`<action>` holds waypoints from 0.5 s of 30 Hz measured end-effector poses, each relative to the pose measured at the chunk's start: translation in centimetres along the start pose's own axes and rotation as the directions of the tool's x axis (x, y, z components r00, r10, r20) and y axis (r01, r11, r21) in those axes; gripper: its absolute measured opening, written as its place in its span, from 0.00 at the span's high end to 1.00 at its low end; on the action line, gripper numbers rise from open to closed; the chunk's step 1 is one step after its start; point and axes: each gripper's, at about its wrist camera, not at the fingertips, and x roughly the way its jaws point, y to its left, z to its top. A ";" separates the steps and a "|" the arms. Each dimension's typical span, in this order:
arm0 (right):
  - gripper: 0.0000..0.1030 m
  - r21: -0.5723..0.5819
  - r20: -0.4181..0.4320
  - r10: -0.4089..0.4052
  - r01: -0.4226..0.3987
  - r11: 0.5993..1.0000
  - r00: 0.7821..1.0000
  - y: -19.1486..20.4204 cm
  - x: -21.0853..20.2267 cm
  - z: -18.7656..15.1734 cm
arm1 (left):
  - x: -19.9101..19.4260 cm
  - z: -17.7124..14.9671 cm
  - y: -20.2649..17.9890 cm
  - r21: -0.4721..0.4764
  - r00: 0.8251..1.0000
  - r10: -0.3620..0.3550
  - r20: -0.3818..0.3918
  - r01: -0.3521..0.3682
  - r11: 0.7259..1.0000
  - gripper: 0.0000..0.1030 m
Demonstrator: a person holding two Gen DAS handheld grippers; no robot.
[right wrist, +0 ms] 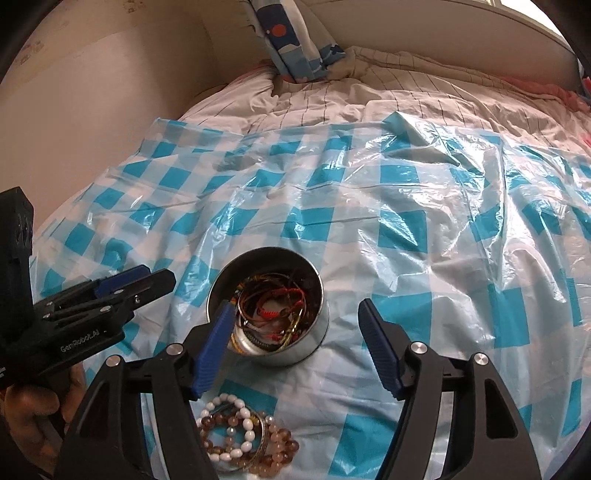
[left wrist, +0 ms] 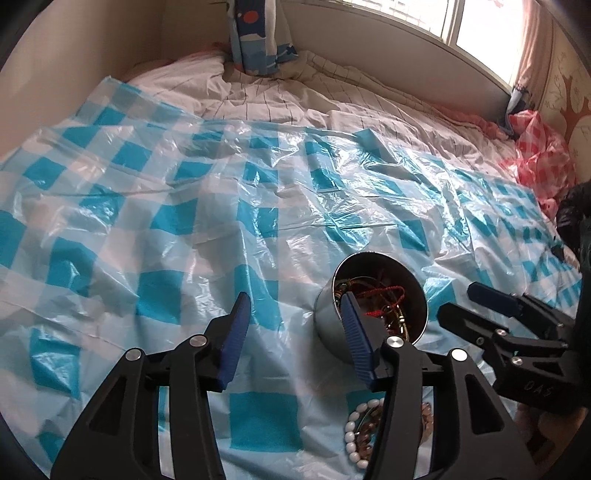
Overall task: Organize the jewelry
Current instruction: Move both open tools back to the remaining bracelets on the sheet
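A round metal tin (right wrist: pixel 310 332) stands on the blue-checked plastic sheet and holds tangled red cords and gold bangles (right wrist: pixel 273 310). It also shows in the left wrist view (left wrist: pixel 327 321). A pile of white and brown bead bracelets (right wrist: pixel 240 435) lies on the sheet just in front of the tin; the left wrist view shows it too (left wrist: pixel 356 432). My right gripper (right wrist: pixel 295 314) is open and empty, hovering above the tin. My left gripper (left wrist: pixel 295 299) is open and empty, to the left of the tin. Each gripper shows in the other's view, the left (right wrist: pixel 144 278) and the right (left wrist: pixel 461 302).
The blue-checked plastic sheet (left wrist: pixel 184 221) covers a bed with a striped white duvet (left wrist: pixel 295 96). A blue patterned curtain (left wrist: pixel 255 33) hangs at the wall behind. A pink-checked plastic bag (left wrist: pixel 543 155) lies at the far right by the window.
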 end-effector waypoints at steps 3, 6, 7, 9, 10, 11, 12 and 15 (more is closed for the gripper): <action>0.35 -0.014 0.005 -0.006 0.006 1.000 1.000 0.0 -0.6 -0.2 | -0.3 0.0 -0.1 0.013 1.000 0.010 0.005 -0.010 1.000 0.51; 0.35 -0.026 0.006 -0.013 0.013 1.000 1.000 -0.2 -1.1 -0.3 | -0.5 0.0 -0.1 0.016 1.000 0.010 0.005 -0.010 1.000 0.50; 0.35 -0.026 0.005 -0.013 0.013 1.000 1.000 -0.2 -1.2 -0.3 | -0.6 -0.1 -0.1 0.018 1.000 0.010 0.005 -0.010 1.000 0.50; 0.35 -0.027 0.004 -0.013 0.013 1.000 1.000 -0.4 -1.5 -0.4 | -0.8 -0.2 -0.2 0.024 1.000 0.010 0.005 -0.010 1.000 0.49; 0.35 -0.028 0.004 -0.014 0.014 1.000 1.000 -0.4 -1.5 -0.4 | -0.9 -0.2 -0.3 0.026 1.000 0.011 0.006 -0.011 1.000 0.49; 0.35 -0.030 0.005 -0.016 0.016 0.999 1.000 -0.5 -1.7 -0.5 | -1.0 -0.3 -0.4 0.031 1.000 0.011 0.007 -0.011 0.999 0.49; 0.35 -0.031 0.006 -0.018 0.018 0.999 1.000 -0.6 -1.8 -0.6 | -1.0 -0.3 -0.5 0.035 1.000 0.012 0.007 -0.013 0.999 0.48; 0.35 -0.038 0.010 -0.019 0.019 0.999 1.000 -0.6 -2.4 -0.7 | -1.2 -0.5 -0.7 0.052 1.000 0.026 0.009 -0.026 0.998 0.48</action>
